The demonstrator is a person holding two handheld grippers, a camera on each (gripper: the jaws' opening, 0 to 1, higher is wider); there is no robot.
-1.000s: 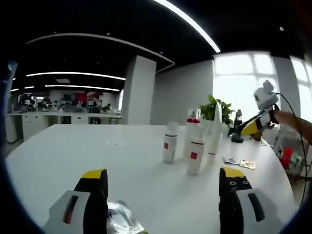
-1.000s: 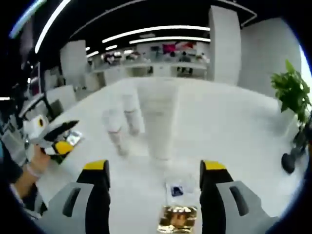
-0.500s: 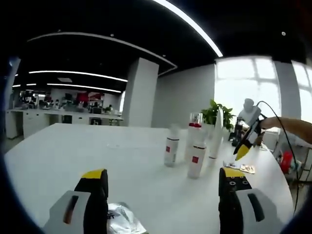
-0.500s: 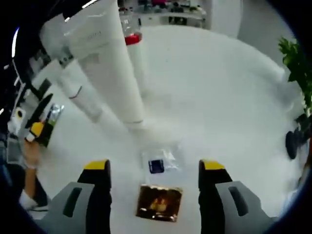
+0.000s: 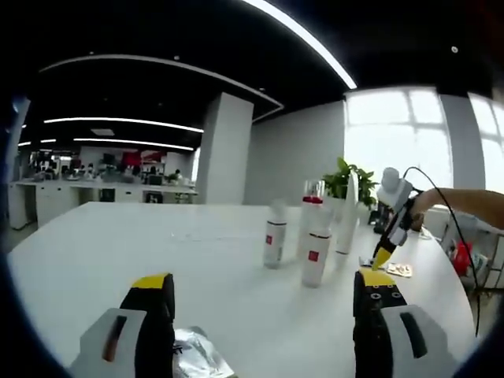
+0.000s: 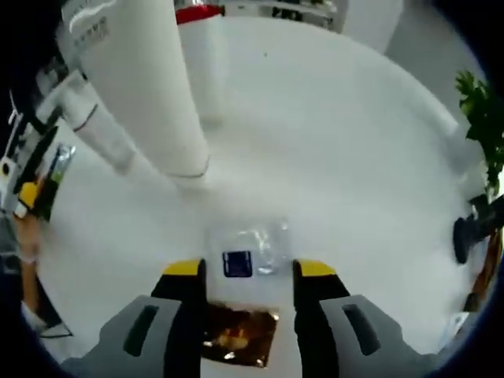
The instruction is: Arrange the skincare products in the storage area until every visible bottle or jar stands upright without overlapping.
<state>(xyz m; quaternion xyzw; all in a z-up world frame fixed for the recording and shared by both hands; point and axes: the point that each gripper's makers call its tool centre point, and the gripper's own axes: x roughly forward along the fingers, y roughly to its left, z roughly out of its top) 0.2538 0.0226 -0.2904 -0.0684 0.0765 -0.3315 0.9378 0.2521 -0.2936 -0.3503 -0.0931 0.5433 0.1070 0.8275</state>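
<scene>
The right gripper (image 6: 241,272) hangs over two flat sachets lying on the white table (image 6: 354,157), a clear sachet (image 6: 248,252) and a gold sachet (image 6: 236,335) just behind it. Its jaws are half closed around them and grasp nothing yet. Just beyond the clear sachet stands the tall white tube (image 6: 146,87) upright, with a red-capped bottle (image 6: 201,55) and more bottles near it. The risk is that a thin sachet slips from the jaws, or that the gripper knocks the tube over when lifting. The left gripper (image 5: 264,303) is released, far from the tube, beside a silver sachet (image 5: 197,358).

Window glare, fisheye warp, soft blur
</scene>
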